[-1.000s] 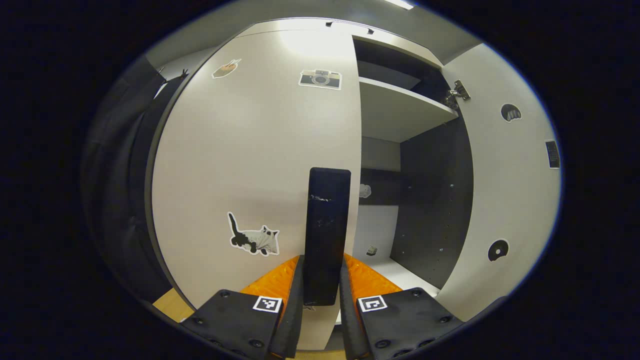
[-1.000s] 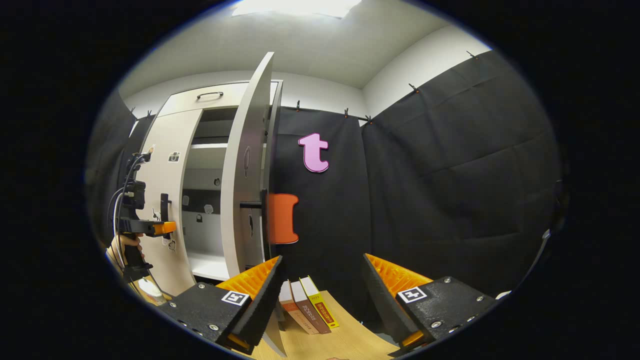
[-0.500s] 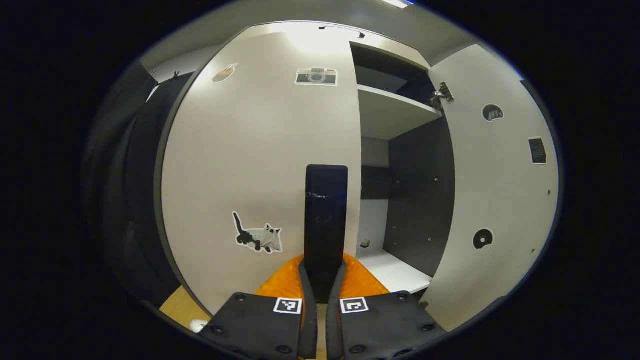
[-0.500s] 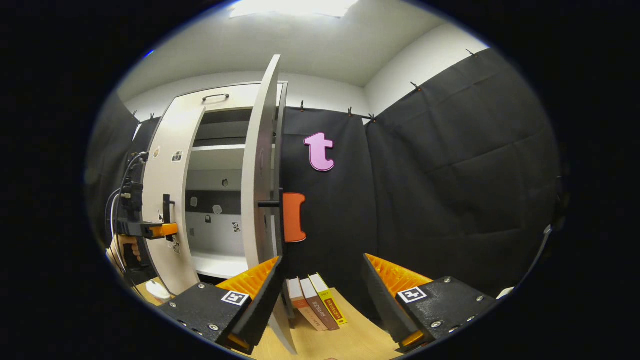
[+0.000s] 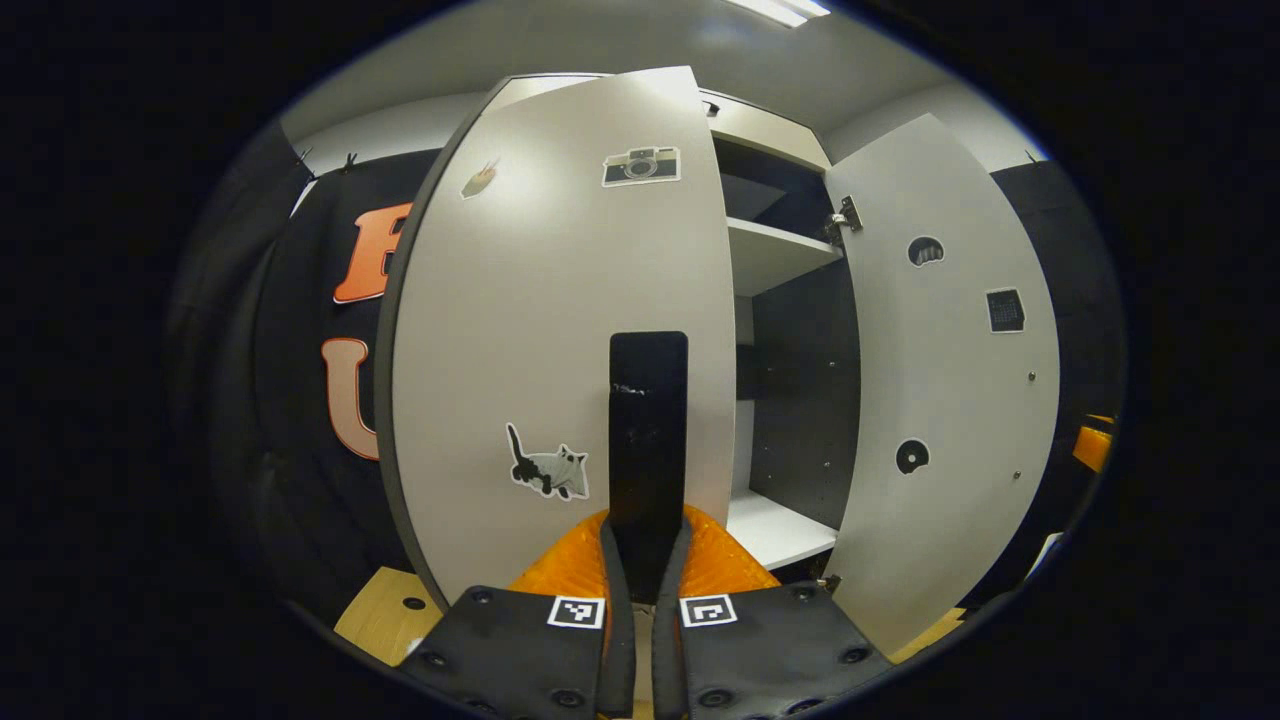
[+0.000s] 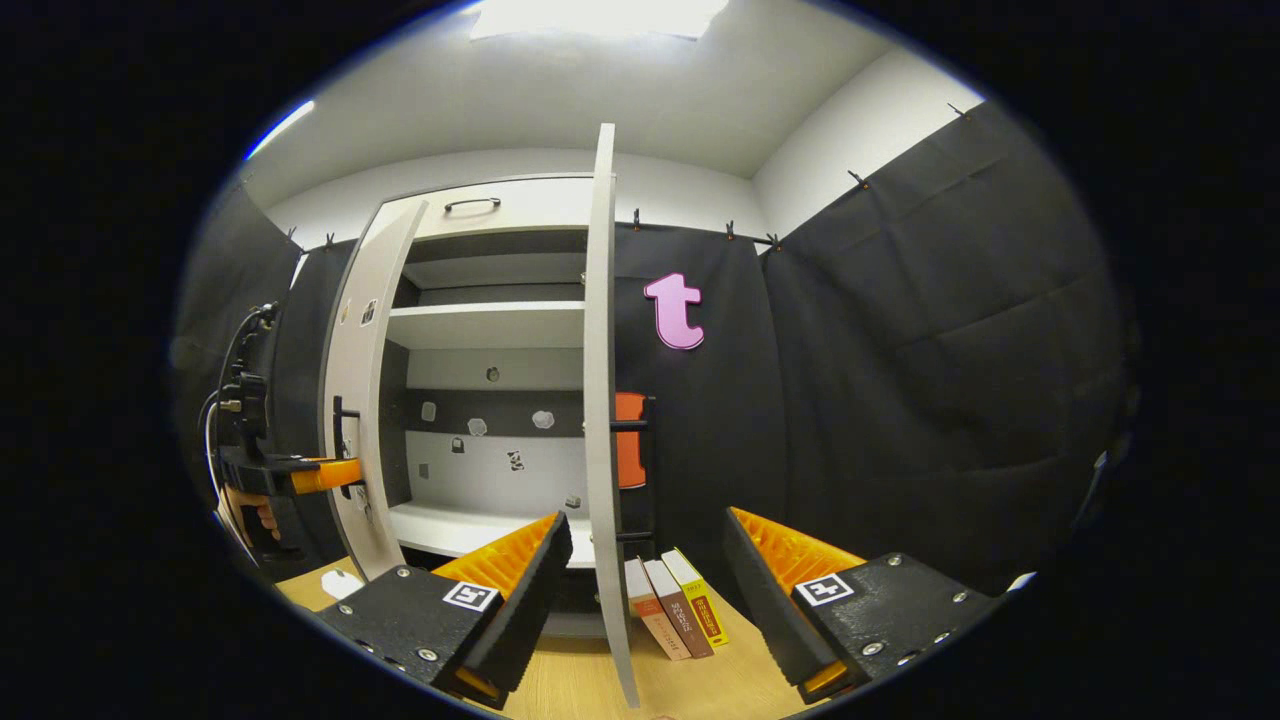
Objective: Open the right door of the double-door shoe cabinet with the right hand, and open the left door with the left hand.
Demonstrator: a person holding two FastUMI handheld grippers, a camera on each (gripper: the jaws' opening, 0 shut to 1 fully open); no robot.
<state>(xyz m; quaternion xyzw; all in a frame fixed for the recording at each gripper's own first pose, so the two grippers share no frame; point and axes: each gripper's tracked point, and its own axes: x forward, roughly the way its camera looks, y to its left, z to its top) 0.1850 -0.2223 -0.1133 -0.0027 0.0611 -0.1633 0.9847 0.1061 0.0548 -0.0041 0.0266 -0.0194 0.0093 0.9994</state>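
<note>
Left tongs (image 5: pixel 640 560) clamp the left door's handle (image 5: pixel 648 440) at frame centre; pull along the hinge arc (right tongs (image 6: pixel 640 585) gape, empty).

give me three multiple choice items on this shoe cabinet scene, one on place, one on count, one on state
1. Where do the books stand?
A. on the cabinet's top shelf
B. on the wooden surface by the right door's foot
C. between the right hand-held gripper's fingers

2. How many books stand there?
A. one
B. three
C. five

3. What is the left hand-held gripper doing?
A. closed on the left door's black handle
B. hanging open, away from the door
C. pressing flat on the cat sticker

Answers:
1 B: they stand upright on the light wood, next to the right door.
2 B: three spines show side by side.
3 A: both fingers press on the handle's lower end, with the left door swung partly open.
</note>
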